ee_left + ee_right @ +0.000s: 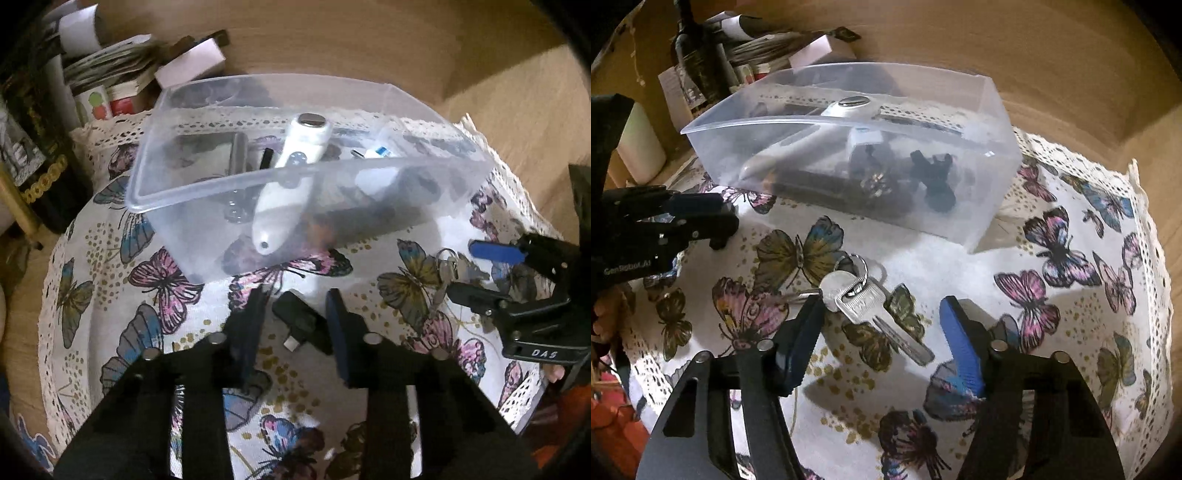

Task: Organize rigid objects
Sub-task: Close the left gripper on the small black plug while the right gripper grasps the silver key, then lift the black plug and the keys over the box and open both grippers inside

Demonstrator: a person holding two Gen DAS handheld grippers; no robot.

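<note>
On the butterfly-print cloth (1052, 295) covering the bench, a bunch of keys (864, 302) lies flat between the wide-spread fingers of the right gripper (882, 332), its ring at about 11 o'clock and the blades running toward 5 o'clock; one finger tip sits just beside the key heads, though I cannot tell if it touches them. They look like stiff, smooth metal, light but loose on the ring, so I'd judge they would swing and slip; pinching across the broad flat heads seems safer than the thin blades. Over by the other gripper, a small black adapter (303, 325) with a metal plug lies between the open fingers of the left gripper (295, 314), not yet pinched. It appears rigid and light, best taken across its blocky body. Beyond both, at 12 o'clock, stands a clear plastic box (207, 192) already holding a white pen-shaped device (284, 184) and dark oddments. Bottles and papers crowd the bench's far corner at 10 o'clock.
</note>
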